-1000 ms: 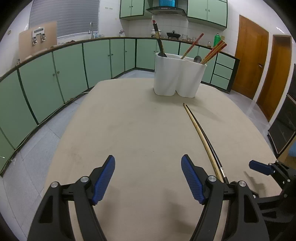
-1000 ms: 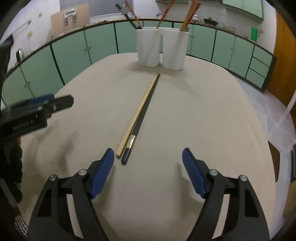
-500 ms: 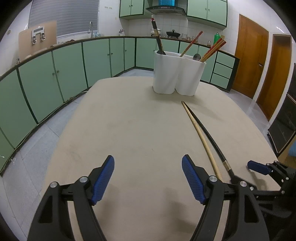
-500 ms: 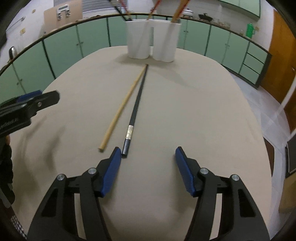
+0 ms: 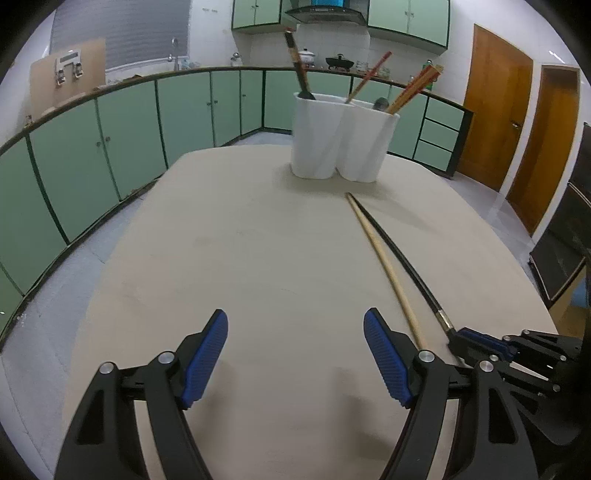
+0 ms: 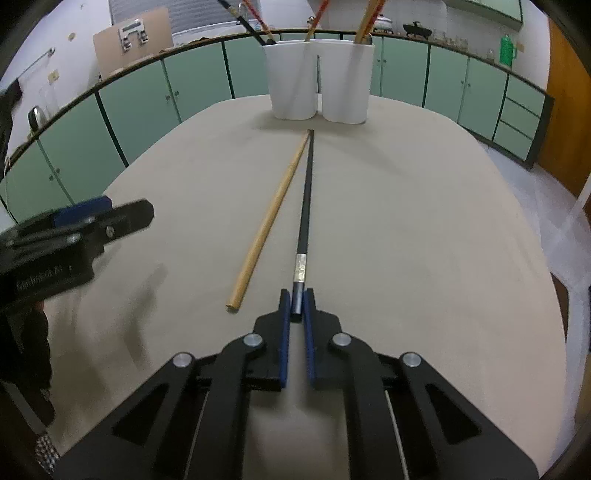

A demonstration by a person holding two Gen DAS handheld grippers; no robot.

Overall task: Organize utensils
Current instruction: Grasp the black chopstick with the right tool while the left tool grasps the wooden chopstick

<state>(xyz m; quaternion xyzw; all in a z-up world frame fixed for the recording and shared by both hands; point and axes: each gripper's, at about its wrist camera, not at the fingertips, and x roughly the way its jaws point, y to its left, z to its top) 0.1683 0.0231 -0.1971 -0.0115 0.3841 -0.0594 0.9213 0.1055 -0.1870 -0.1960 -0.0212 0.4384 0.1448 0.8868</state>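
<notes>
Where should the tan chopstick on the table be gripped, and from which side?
Grip the tan chopstick at its thick near end, coming in low along its length, jaws either side. It lies flat, that end splayed clear of the black chopstick; the tips nearly touch.

Beige table (image 6: 424, 221) bears white holder (image 6: 319, 85), wooden chopstick (image 6: 271, 218), seemingly black chopstick (image 6: 306, 206).

Two chopsticks (image 6: 306, 192) lie side by side mid-tabletop (image 6: 424, 221), tips toward the utensil holder (image 6: 319, 85) standing near the far edge.

Green cabinets (image 5: 122, 155), two wooden doors (image 5: 495, 110), range hood (image 5: 325, 11).
</notes>
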